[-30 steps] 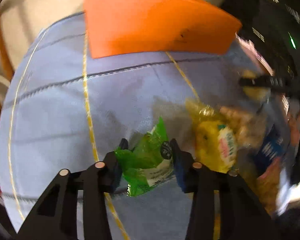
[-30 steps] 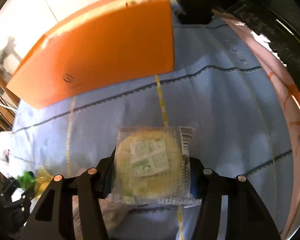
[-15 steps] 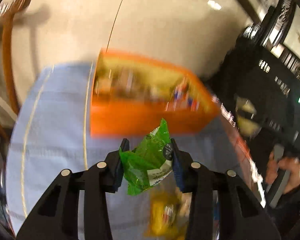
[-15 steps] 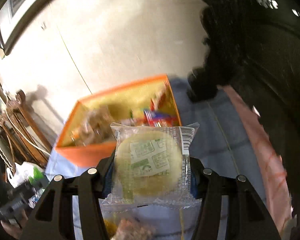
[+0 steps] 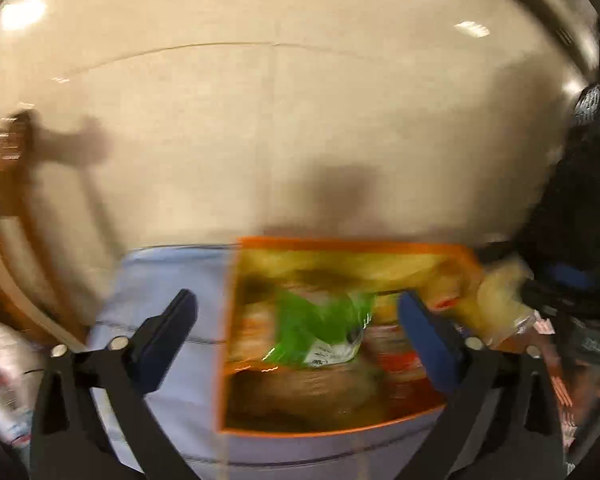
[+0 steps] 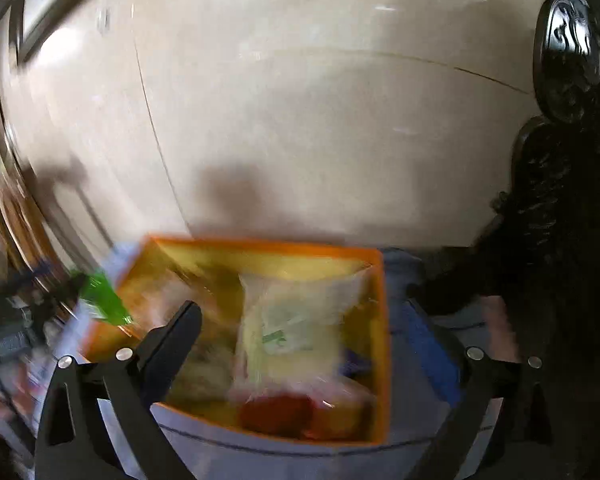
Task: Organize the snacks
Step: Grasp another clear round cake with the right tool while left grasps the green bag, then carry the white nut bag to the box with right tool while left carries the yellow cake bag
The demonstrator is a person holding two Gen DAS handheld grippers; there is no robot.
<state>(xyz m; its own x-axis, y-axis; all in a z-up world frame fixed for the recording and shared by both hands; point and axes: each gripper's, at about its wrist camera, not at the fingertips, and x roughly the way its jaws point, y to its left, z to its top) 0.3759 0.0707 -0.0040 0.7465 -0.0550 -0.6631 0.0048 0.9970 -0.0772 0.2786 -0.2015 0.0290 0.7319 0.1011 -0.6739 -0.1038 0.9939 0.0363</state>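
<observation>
An orange box (image 5: 340,430) holding several snacks sits on a blue cloth (image 5: 160,280). My left gripper (image 5: 296,336) is open above the box, and the green snack packet (image 5: 320,328) is free between its spread fingers, over the box. My right gripper (image 6: 304,344) is open above the same orange box (image 6: 382,320), and the clear-wrapped round yellow cake (image 6: 296,328) is loose between its fingers, over the snacks inside. Both views are motion-blurred. The green packet also shows at the left of the right wrist view (image 6: 102,300).
A beige wall (image 5: 280,120) rises behind the table. Wooden furniture (image 5: 4,208) stands at the left. A dark carved chair (image 6: 560,160) stands at the right. The blue cloth (image 6: 260,460) covers the table around the box.
Both grippers rose from the cloth to above the orange box, then opened. The green packet and the wrapped cake have left the fingers and hang over the box.
</observation>
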